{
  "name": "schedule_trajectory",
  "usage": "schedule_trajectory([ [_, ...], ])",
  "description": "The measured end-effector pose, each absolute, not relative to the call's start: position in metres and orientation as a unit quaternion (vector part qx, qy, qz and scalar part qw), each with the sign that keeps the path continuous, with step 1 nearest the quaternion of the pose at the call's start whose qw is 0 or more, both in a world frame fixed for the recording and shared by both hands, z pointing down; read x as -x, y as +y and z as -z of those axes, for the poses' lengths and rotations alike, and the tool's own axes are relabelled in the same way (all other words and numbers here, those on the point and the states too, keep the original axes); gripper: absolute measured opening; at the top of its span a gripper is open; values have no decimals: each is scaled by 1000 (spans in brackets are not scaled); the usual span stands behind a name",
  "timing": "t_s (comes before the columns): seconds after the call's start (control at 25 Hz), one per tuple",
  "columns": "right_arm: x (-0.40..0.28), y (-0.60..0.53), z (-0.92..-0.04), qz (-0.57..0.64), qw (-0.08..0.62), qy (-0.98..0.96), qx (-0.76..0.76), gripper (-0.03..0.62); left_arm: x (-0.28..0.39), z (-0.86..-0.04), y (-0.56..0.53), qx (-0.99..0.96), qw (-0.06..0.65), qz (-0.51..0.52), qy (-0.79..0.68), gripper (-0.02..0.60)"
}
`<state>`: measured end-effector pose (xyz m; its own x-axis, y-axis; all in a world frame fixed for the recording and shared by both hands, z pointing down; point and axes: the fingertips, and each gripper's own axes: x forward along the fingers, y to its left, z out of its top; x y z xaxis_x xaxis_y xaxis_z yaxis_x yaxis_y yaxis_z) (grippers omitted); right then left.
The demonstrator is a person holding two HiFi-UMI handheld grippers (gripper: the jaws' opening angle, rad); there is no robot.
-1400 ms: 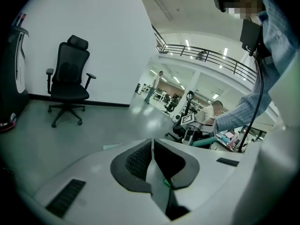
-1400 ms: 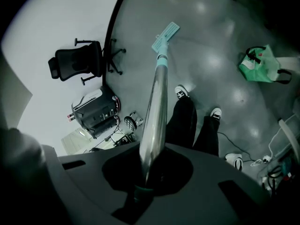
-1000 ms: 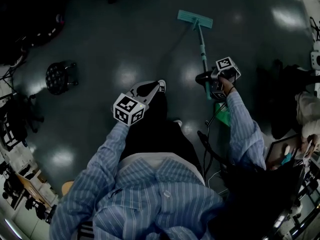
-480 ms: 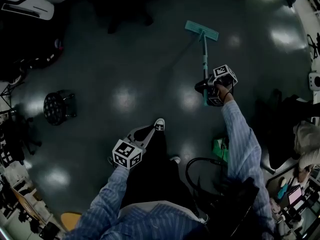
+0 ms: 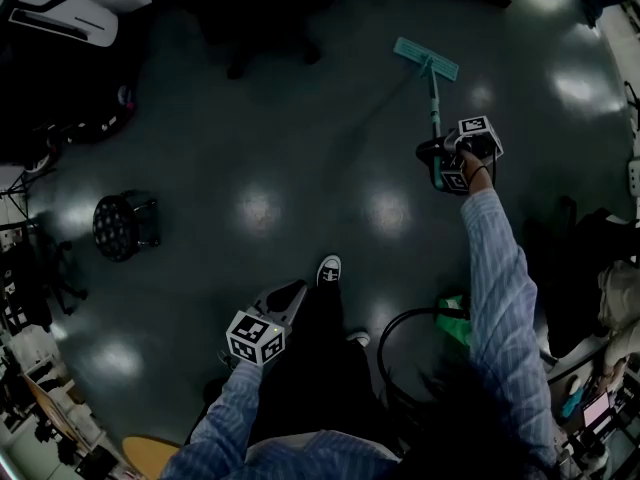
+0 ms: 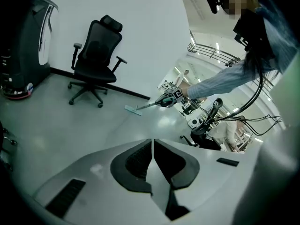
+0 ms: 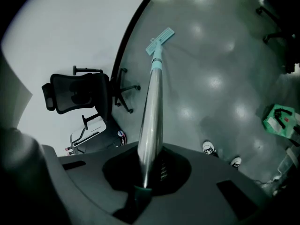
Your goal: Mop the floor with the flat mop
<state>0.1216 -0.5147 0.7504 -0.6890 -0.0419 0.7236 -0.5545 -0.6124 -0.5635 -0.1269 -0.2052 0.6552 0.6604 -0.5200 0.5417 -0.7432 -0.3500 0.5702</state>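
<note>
Far out on the grey floor (image 5: 300, 148), close to the white wall (image 6: 140, 32), the flat mop (image 5: 433, 103) is resting with its teal head (image 5: 426, 59) flat. Its metal handle (image 7: 152, 111) is sloping back into the right gripper (image 5: 432, 154), whose jaws are clamping the shaft. Nearer the person's body, the left gripper (image 5: 290, 296) is hanging with its jaws pressed together. A black office chair (image 6: 95, 55) is standing by the wall, and a round stool (image 5: 120, 226) is sitting well apart to the left.
</note>
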Motion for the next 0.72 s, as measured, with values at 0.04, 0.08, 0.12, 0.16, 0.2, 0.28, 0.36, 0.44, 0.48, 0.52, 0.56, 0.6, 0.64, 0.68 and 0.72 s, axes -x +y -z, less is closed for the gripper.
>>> schedule_trajectory([
  [0.04, -121, -513, -749, -821, 154, -413, -364, 18, 128, -654, -204, -810, 414, -133, -393, 18],
  [0.08, -120, -509, -747, -820, 153, -414, -364, 18, 129, -651, -202, -810, 411, -133, -397, 18],
  [0.12, -119, -502, -745, -821, 154, -413, -363, 18, 130, -649, -199, -809, 408, -133, -402, 18],
  [0.16, -119, -494, -742, -821, 156, -413, -361, 18, 132, -647, -198, -808, 404, -132, -407, 18],
  [0.2, -119, -484, -739, -823, 157, -412, -359, 18, 134, -645, -196, -807, 402, -131, -411, 18],
  [0.28, -121, -461, -734, -825, 161, -411, -353, 18, 134, -641, -192, -807, 402, -125, -413, 18],
  [0.36, -127, -434, -728, -825, 172, -410, -348, 18, 130, -634, -188, -813, 401, -119, -406, 18],
  [0.44, -132, -405, -720, -825, 185, -410, -343, 18, 123, -624, -181, -820, 396, -115, -397, 18],
  [0.48, -133, -389, -716, -825, 188, -409, -340, 18, 120, -620, -177, -824, 392, -114, -394, 18],
  [0.52, -134, -373, -712, -826, 191, -409, -337, 18, 117, -616, -173, -827, 387, -115, -391, 18],
  [0.56, -134, -356, -709, -828, 192, -409, -333, 18, 113, -612, -168, -830, 382, -116, -388, 18],
  [0.6, -135, -338, -706, -829, 192, -409, -329, 18, 108, -607, -163, -834, 377, -117, -386, 18],
  [0.64, -136, -320, -703, -831, 192, -409, -326, 18, 103, -602, -157, -837, 372, -117, -384, 18],
  [0.68, -138, -300, -701, -832, 192, -409, -323, 18, 98, -596, -151, -841, 367, -114, -381, 18],
  [0.72, -139, -280, -699, -832, 195, -408, -320, 18, 93, -590, -145, -844, 363, -111, -379, 18],
])
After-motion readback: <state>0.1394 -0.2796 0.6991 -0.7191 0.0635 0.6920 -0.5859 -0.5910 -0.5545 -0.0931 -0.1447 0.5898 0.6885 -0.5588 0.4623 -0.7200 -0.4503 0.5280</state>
